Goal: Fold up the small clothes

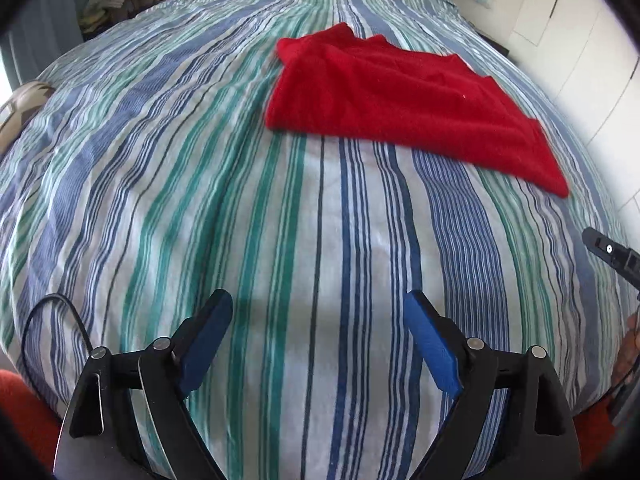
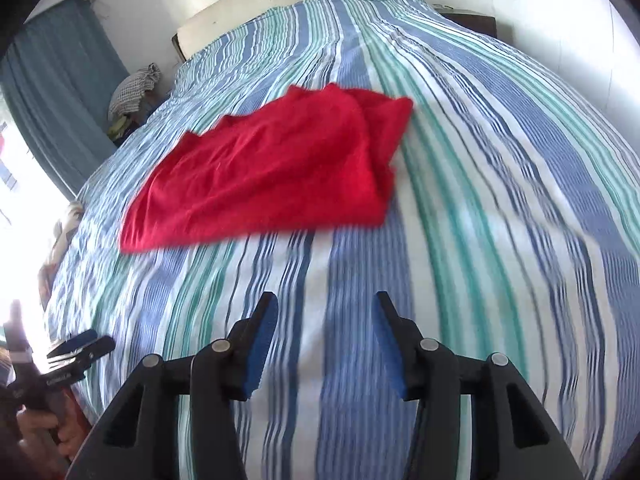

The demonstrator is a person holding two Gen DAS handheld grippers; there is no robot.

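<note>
Red garment [image 1: 404,104], blue, green and white striped bedspread [image 1: 200,200], blue-padded black claw [image 1: 318,312], teal curtain [image 2: 60,92]

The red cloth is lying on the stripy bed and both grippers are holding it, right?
Not quite. The red cloth does lie on the stripy bed, but neither gripper holds it: both wrist views show the left gripper and right gripper open and empty, short of it.

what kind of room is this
Most likely a bedroom: a wide bed under a striped cover, a pale headboard at its far end, and a blue curtain by a bright window.
</note>
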